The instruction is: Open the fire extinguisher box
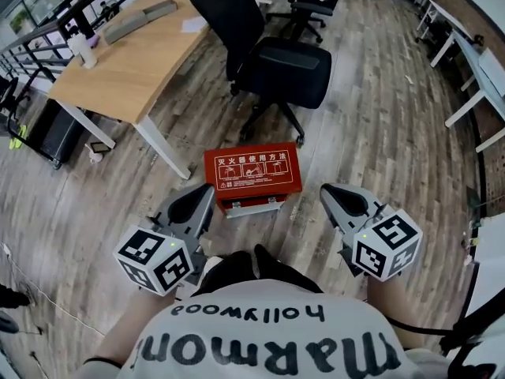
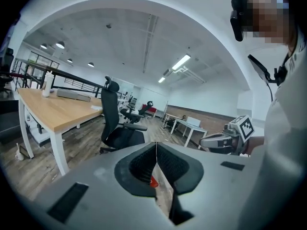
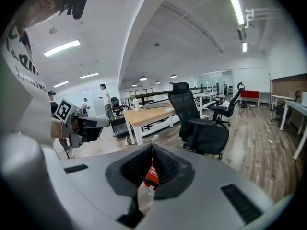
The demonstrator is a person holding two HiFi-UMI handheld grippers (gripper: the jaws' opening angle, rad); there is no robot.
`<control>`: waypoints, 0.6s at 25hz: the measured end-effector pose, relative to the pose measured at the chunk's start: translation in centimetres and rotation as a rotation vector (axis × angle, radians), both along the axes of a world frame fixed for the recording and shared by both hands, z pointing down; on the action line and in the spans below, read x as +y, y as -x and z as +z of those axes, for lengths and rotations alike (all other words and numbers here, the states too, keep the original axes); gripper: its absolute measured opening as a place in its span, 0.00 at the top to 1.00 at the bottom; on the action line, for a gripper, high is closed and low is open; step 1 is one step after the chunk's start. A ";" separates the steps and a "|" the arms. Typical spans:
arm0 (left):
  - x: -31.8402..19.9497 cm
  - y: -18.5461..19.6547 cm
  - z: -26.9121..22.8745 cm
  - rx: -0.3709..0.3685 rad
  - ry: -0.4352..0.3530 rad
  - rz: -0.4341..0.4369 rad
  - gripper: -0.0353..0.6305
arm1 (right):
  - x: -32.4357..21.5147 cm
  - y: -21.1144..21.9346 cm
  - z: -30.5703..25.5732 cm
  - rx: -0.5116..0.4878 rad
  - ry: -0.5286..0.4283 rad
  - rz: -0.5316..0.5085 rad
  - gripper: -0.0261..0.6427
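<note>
The red box sits shut on the floor, just ahead of the left gripper and right gripper; both have jaws together, empty; the box looks like stiff, heavy metal; best worked at the front latches.

The head view looks steeply down from above the person's shirt onto the floor. The red box lies close ahead, and the left gripper and right gripper are near the lower edge. Each gripper view sits low just behind its own jaws, facing almost level across the floor. All three share the black chair and the red box.
</note>
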State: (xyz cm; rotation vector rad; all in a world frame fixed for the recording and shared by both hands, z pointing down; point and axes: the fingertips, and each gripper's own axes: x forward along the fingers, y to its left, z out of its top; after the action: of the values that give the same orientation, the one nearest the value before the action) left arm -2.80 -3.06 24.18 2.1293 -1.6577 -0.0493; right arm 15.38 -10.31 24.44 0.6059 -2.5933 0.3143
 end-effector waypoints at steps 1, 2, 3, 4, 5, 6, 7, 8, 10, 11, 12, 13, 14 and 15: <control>0.1 -0.4 0.1 -0.004 -0.002 -0.009 0.93 | -0.1 0.0 0.2 -0.001 0.000 -0.018 0.95; 0.2 -0.7 0.2 -0.008 -0.003 -0.019 0.93 | -0.2 -0.1 0.4 -0.002 0.000 -0.037 0.95; 0.4 -1.0 0.4 -0.011 -0.004 -0.030 0.93 | -0.2 -0.1 0.6 -0.002 0.000 -0.057 0.95; 0.6 -1.3 0.5 -0.012 -0.003 -0.040 0.93 | -0.2 0.0 0.8 0.001 0.003 -0.078 0.95; 0.9 -1.5 0.7 -0.011 0.001 -0.047 0.93 | -0.2 0.0 1.1 0.006 0.006 -0.101 0.95; 1.1 -1.8 0.8 -0.007 0.007 -0.048 0.93 | 0.0 0.1 1.3 0.012 0.011 -0.124 0.95; 1.5 -2.1 1.1 -0.004 0.016 -0.046 0.93 | 0.2 0.3 1.6 0.018 0.015 -0.147 0.95; 1.8 -2.5 1.4 -0.004 0.025 -0.043 0.93 | 0.4 0.3 1.9 0.023 0.018 -0.167 0.95; 2.4 -3.2 2.1 -0.016 0.044 -0.047 0.93 | 0.8 0.3 2.6 0.033 0.030 -0.203 0.95; 2.7 -3.5 2.5 -0.025 0.053 -0.053 0.93 | 1.0 0.3 3.0 0.039 0.041 -0.220 0.95; 2.9 -3.9 2.8 -0.035 0.060 -0.058 0.93 | 1.1 0.1 3.5 0.047 0.054 -0.237 0.95; 3.2 -4.3 3.1 -0.045 0.067 -0.062 0.93 | 1.3 0.1 4.1 0.054 0.068 -0.252 0.95; 3.4 -4.6 3.4 -0.056 0.074 -0.063 0.93 | 1.4 0.0 4.6 0.060 0.081 -0.265 0.95; 3.6 -4.8 3.6 -0.068 0.081 -0.063 0.93 | 1.5 0.1 5.0 0.063 0.092 -0.276 0.95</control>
State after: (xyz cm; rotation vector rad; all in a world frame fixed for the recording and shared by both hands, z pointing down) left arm 2.00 0.53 27.79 2.0396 -1.7351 0.0709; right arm 15.25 -8.77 29.43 0.2183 -2.5440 0.3158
